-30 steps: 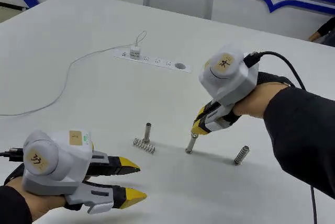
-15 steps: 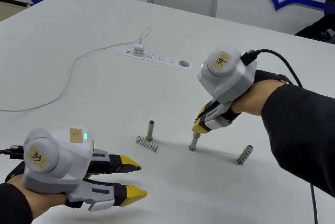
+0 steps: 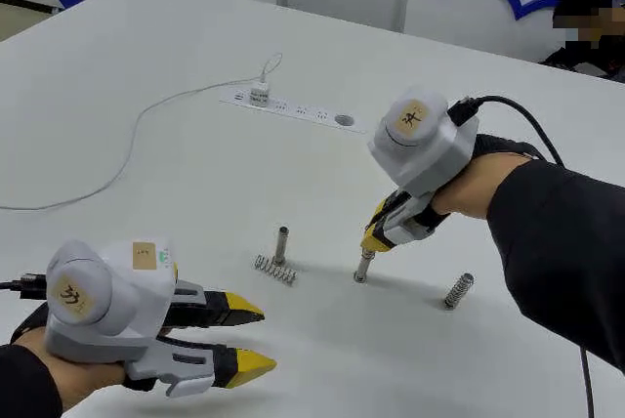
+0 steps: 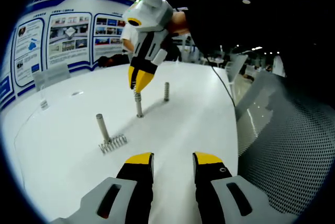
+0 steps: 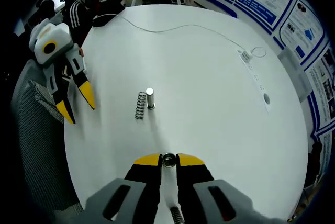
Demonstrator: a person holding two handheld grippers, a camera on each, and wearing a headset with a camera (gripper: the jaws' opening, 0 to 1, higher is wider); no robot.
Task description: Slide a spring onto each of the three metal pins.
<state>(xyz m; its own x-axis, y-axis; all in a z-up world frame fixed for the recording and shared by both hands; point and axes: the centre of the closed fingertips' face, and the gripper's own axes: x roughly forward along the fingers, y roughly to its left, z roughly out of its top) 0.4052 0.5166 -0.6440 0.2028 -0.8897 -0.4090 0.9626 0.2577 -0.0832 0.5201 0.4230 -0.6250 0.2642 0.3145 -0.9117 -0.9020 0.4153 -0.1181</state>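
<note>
The right gripper [image 3: 372, 243] stood tips-down over the middle pin [image 4: 139, 108], jaws nearly closed on a spring [image 5: 177, 214]. Its own view showed the coil running back between them, and the left gripper view caught turns just under the tips. Near and left, the left gripper [image 3: 266, 340] hung parted, holding nothing. The left pin [image 3: 281, 244] had a loose spring [image 3: 273, 269] at its foot, while the right pin [image 3: 466, 278] wore one. Writing on the gold stickers [image 3: 413, 117] and far wall posters [image 4: 68, 38] was unreadable

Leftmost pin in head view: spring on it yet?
No, the spring lies flat on the table beside the base of the upright pin, whose shaft is bare.
</note>
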